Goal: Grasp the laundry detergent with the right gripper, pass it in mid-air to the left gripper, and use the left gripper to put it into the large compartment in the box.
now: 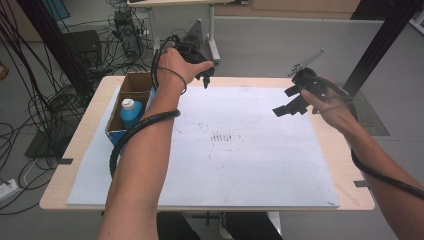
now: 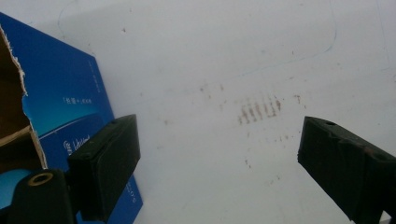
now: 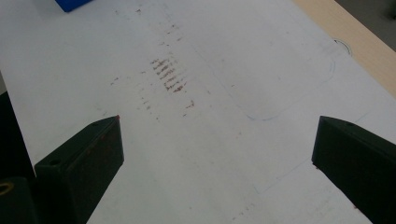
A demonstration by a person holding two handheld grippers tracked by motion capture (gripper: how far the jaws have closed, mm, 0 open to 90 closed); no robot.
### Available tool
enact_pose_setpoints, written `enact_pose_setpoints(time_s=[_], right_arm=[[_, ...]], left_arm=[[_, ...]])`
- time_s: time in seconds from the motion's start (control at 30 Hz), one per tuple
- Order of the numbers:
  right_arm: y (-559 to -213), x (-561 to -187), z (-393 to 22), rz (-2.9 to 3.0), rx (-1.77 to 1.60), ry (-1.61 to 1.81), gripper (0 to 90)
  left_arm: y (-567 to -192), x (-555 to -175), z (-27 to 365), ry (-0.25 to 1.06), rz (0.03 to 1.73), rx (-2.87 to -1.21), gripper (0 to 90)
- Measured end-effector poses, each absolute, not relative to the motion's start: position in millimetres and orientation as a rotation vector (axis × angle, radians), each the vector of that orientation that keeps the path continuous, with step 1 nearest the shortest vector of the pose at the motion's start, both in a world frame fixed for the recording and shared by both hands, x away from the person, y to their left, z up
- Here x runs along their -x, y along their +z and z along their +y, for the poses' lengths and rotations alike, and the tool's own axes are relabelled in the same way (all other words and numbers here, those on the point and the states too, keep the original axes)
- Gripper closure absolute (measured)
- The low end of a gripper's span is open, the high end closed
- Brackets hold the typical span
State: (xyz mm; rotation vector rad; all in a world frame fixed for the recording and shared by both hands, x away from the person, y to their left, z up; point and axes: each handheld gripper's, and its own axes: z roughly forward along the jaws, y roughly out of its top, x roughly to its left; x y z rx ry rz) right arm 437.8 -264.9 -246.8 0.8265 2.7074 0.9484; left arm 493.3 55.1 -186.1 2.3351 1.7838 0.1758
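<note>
My left gripper (image 1: 206, 76) hovers over the far edge of the white sheet (image 1: 240, 160), just right of an open blue carton (image 1: 116, 131). Its jaws stand wide apart with nothing between them (image 2: 217, 140), and the carton's blue side (image 2: 65, 102) lies at their left. A blue bottle with a white cap (image 1: 130, 111) stands inside the carton. My right gripper (image 1: 284, 106) hangs above the right part of the sheet, open and empty (image 3: 215, 140). Brown smudge marks (image 1: 222, 136) sit mid-sheet, and the smudges (image 2: 259, 109) (image 3: 168, 77) lie ahead of both pairs of jaws.
The wooden table (image 1: 345, 150) shows around the sheet, and its edge (image 3: 345, 32) appears at the upper right of the right gripper view. Cables and computer gear (image 1: 125, 35) crowd the floor behind the table. A black post (image 1: 380, 45) rises at the right.
</note>
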Motion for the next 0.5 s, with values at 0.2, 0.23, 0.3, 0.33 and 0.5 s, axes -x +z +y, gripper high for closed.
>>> enact_pose_setpoints(time_s=[0.2, 0.23, 0.3, 0.33, 0.5], right_arm=[[-246.5, -437.3, -264.1, 2.709, -0.822, 0.951, 1.8], [-246.6, -437.3, -264.1, 2.71, -0.823, 0.948, 1.8], [-246.6, -436.9, -264.2, 2.711, -0.822, 0.944, 1.8], [-246.5, -436.6, -264.2, 2.711, -0.821, 0.944, 1.8], [-245.7, -434.8, -264.1, 2.706, -0.818, 0.946, 1.8]], left_arm=[[-184.7, -493.5, 52.9, 0.174, 1.775, -2.338, 13.2], [-184.6, -493.4, 52.7, 0.176, 1.775, -2.338, 13.2], [-184.6, -493.2, 52.3, 0.168, 1.774, -2.337, 13.3], [-184.6, -493.3, 52.1, 0.169, 1.773, -2.336, 13.3], [-184.2, -492.9, 50.5, 0.17, 1.762, -2.336, 13.3]])
